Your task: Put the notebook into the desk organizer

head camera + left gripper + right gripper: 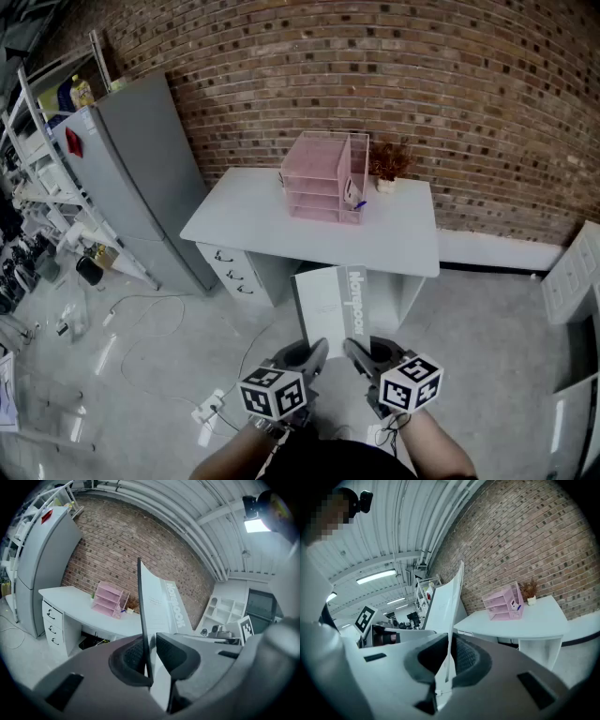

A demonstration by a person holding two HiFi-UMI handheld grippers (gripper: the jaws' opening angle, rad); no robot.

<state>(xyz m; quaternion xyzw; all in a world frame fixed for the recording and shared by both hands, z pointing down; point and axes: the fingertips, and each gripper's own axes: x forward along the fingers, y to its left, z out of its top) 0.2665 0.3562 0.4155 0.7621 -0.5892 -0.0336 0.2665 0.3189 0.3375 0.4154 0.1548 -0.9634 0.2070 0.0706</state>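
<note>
A white notebook (330,300) with grey lettering on its cover stands upright in the air, held from below by both grippers. My left gripper (315,352) is shut on its lower left part. My right gripper (355,351) is shut on its lower right part. In the left gripper view the notebook (161,606) rises edge-on from between that gripper's (149,657) dark pads. The right gripper view shows the same edge of the notebook (449,604) between its gripper's (449,662) pads. The pink desk organizer (323,178) with open tiers stands at the back of the white desk (272,234), well ahead of the notebook.
A small dried plant (389,165) stands beside the organizer against the brick wall. A tall grey cabinet (141,169) and metal shelving (37,159) are at the left. Cables (141,309) lie on the floor. A white cubby unit (572,272) is at the right.
</note>
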